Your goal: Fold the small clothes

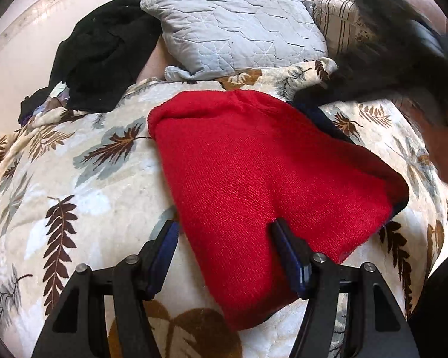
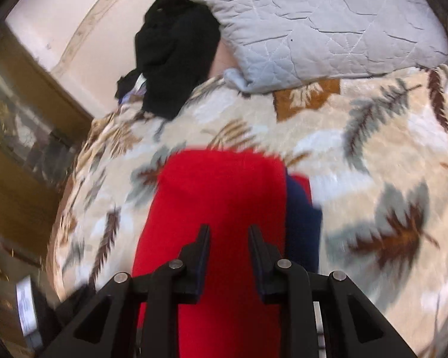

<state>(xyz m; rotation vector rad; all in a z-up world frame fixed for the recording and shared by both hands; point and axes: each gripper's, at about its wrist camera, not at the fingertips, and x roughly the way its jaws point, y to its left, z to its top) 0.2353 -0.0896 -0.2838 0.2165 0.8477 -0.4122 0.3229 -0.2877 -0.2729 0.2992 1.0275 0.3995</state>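
A red knit garment lies flat on the leaf-patterned blanket, with a navy layer peeking out along its far right edge. My left gripper is open at the garment's near left edge. Its right finger rests on the red cloth and its left finger sits over the blanket beside it. In the left wrist view my right gripper is a dark blur high at the far right, clear of the cloth. In its own view the right gripper hovers above the red garment, jaws narrowly apart and empty.
A grey quilted pillow and a heap of black clothes lie at the head of the bed, with a striped cushion to the right. A blurred hand is at the right edge. Wooden furniture stands left of the bed.
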